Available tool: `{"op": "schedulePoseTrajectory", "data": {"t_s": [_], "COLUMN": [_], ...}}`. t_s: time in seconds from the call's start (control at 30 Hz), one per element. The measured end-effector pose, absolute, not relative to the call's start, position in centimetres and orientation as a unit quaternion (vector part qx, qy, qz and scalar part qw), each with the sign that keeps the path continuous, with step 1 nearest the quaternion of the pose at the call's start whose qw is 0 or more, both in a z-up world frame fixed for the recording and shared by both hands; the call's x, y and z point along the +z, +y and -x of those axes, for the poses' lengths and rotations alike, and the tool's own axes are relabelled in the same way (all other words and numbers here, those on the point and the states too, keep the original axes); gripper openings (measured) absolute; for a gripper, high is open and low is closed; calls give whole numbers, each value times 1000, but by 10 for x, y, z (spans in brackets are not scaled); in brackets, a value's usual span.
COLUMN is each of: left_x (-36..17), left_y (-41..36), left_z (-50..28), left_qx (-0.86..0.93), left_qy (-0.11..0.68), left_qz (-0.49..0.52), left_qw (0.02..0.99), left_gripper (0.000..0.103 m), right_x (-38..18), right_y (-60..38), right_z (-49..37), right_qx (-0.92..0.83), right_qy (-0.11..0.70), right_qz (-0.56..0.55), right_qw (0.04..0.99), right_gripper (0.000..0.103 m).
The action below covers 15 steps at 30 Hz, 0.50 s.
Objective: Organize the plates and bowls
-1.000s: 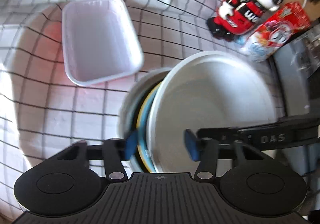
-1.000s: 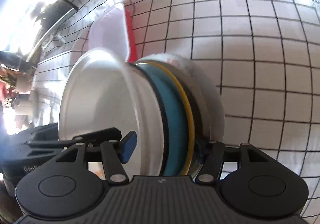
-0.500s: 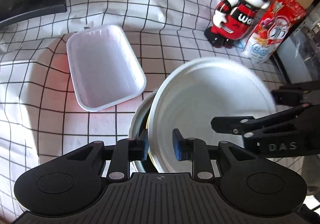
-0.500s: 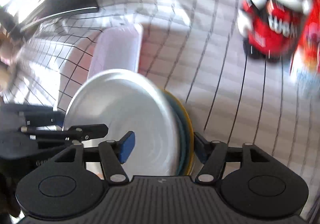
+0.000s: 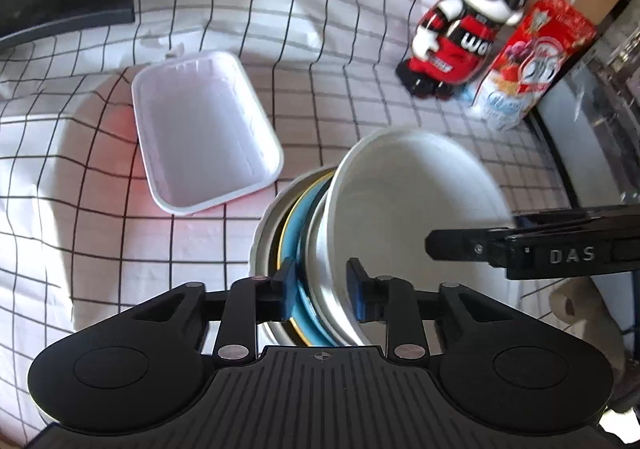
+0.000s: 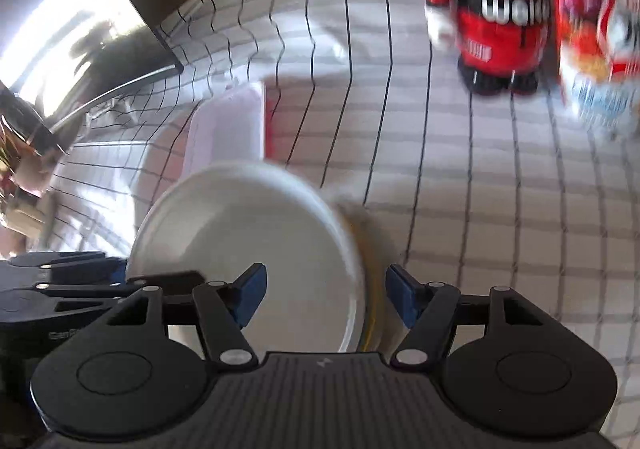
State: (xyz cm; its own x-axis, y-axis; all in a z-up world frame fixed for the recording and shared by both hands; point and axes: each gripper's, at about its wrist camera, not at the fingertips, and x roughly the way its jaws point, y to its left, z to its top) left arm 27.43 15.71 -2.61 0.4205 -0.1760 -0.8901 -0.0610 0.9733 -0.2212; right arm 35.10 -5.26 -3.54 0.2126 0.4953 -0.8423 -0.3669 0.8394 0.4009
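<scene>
Tray (image 5: 204, 137), toy robot (image 5: 464, 37) flanked your plate stack (image 5: 304, 233); left gripper (image 5: 322, 291) clamped it, right gripper (image 6: 323, 295) closing, pads clear; only left view showed carton (image 5: 532, 61) sharply.

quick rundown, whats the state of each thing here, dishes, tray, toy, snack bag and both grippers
white plate: tilted up, lifted off the stack
blue plate: nested in the stack, yellow rim showing
bottom bowl: on the cloth, holding the stack
white tray: empty, flat on the cloth
robot toy: upright
snack bag: upright, beside the toy
left gripper: fingers around the plate rims
right gripper: closing, white plate's edge between its fingers
</scene>
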Motion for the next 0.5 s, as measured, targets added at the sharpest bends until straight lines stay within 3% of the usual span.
{"op": "schedulePoseTrajectory", "data": {"t_s": [0.1, 0.37, 0.5], "left_x": [-27, -30, -29], "left_y": [153, 152, 148], "left_z": [-276, -282, -280], "left_qx": [-36, -43, -43], "left_qy": [537, 522, 523], "left_qz": [96, 92, 84], "left_qw": [837, 847, 847], "left_gripper": [29, 33, 33], "right_x": [-26, -21, -8], "right_y": [-50, -51, -54], "right_z": [-341, -331, -321], "right_qx": [277, 271, 259], "right_qy": [545, 540, 496], "right_qz": [-62, -54, -15], "right_qw": [789, 795, 829], "right_gripper": [61, 61, 62]}}
